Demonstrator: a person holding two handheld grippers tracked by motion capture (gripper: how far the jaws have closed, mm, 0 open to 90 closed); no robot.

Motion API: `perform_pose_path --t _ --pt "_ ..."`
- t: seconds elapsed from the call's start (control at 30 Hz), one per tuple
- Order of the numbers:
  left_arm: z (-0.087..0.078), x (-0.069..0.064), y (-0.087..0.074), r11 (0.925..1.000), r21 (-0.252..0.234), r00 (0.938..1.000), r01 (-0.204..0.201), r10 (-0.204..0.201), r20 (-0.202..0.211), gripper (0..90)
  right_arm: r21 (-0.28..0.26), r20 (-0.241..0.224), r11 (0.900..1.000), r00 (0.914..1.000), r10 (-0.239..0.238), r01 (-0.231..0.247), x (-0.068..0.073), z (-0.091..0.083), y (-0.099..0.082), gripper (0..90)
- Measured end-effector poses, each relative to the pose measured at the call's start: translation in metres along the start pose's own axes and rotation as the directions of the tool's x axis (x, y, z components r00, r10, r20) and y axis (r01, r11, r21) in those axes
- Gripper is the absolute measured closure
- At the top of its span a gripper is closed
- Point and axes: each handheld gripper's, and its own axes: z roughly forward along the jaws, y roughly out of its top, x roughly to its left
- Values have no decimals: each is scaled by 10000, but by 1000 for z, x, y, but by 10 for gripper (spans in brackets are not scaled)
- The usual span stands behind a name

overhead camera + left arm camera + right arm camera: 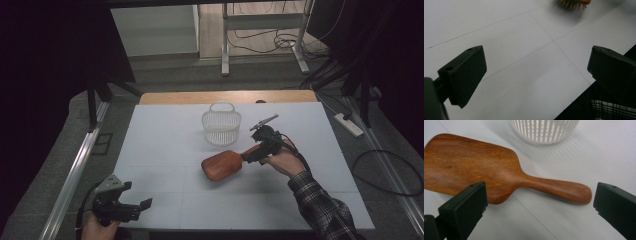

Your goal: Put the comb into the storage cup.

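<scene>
A wooden hairbrush (499, 176) lies on the white table (579, 225) with its smooth back upward; its broad paddle head fills the upper left, and its rounded handle runs toward the right, ending near the right jaw; the right gripper (540, 206) has its two black jaws spread wide apart, one at each lower corner, gripping nothing; the handle lies just beyond the gap between them; a white slotted basket (544, 131) stands behind the brush at the top edge.
</scene>
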Motion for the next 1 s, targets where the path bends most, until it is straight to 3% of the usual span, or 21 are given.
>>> perform_pose_path --t 0.87,1.0 --pt "0 1 0 10000 19 10000 0 0 57 31 671 164 9976 9997 154 -165 -11 30 22 2" --pt "0 1 0 10000 15 10000 8 -8 64 31 656 200 9978 9998 -28 15 -11 32 26 83"
